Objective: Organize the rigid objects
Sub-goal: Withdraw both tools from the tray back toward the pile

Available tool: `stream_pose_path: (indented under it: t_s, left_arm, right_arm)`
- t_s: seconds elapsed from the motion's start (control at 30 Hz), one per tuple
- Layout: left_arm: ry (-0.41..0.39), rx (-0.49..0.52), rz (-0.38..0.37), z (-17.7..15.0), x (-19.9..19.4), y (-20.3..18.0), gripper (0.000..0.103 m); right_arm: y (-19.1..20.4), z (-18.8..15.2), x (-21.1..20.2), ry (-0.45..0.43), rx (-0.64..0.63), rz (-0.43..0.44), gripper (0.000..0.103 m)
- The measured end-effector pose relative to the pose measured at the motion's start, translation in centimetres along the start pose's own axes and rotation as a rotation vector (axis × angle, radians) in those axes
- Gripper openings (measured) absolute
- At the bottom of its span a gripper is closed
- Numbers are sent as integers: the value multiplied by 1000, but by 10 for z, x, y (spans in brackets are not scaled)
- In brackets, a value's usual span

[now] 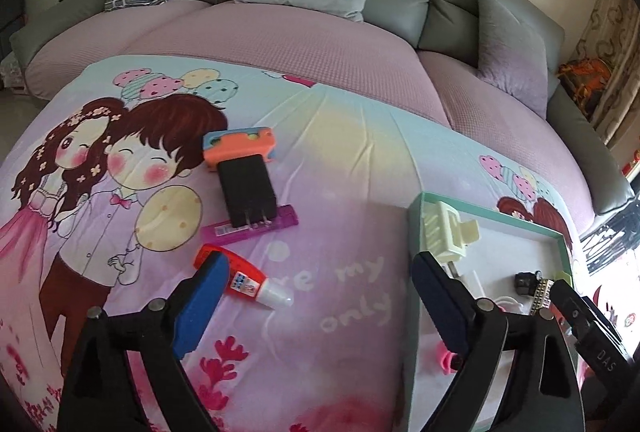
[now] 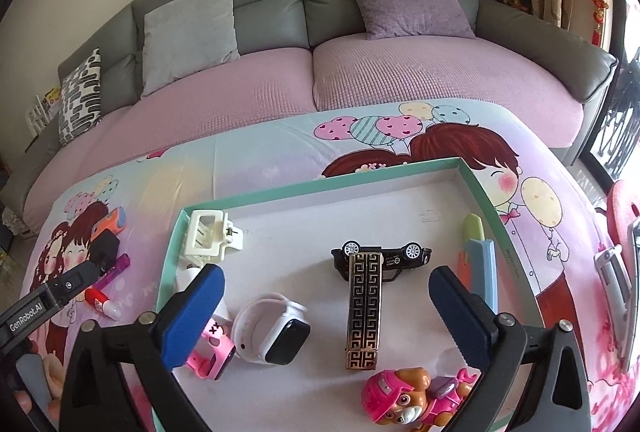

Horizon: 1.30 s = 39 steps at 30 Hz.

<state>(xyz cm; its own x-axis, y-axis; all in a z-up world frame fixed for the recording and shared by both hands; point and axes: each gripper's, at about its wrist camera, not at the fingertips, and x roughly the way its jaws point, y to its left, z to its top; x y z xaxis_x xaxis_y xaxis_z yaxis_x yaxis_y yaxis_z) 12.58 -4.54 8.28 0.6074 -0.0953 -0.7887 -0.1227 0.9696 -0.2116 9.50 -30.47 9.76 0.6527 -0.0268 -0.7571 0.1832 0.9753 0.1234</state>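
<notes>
Red-and-white, the plastic correction-fluid bottle [image 1: 243,282] lay on the cartoon-print cloth of the tabletop [image 1: 340,159], touching the left claw's [image 1: 316,306] left pad, its long axis slanting toward the lower right. That claw hovered wide and empty, the nearer of the two. Farther right, the right claw [image 2: 326,306] hung wide and empty over the teal-rimmed white tray [image 2: 320,185], straddling a black-and-gold patterned bar [image 2: 364,312].
</notes>
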Motion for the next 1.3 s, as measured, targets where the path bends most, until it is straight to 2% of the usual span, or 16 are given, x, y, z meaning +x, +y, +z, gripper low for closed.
stream_pose_path:
  t_s: [0.27,0.47,0.67,0.87,0.97,1.17,1.3]
  left_arm:
    - [-2,-101,97,1,4,34,94]
    - [-35,-173,134,3,-2,54,94]
    - [-71,-258,155,4,-13,78,94]
    - [-93,-280,192,4,-21,92,94]
    - [-106,-277,212,5,-25,99,94]
    - [-119,-297,238,4,-30,116,94]
    - [-117,-294,247,3,-29,124,94]
  right_arm:
    - [17,-2,4,-6,-24,40,103]
    - [37,-2,1,-35,-62,68,103]
    - [67,-3,-5,-74,-124,162,103]
    - [94,-7,-7,-100,-148,281,103]
    - [109,-11,-4,-99,-176,304,103]
    - [137,-21,9,-57,-233,333,103]
    - [156,-27,17,-20,-240,389,103]
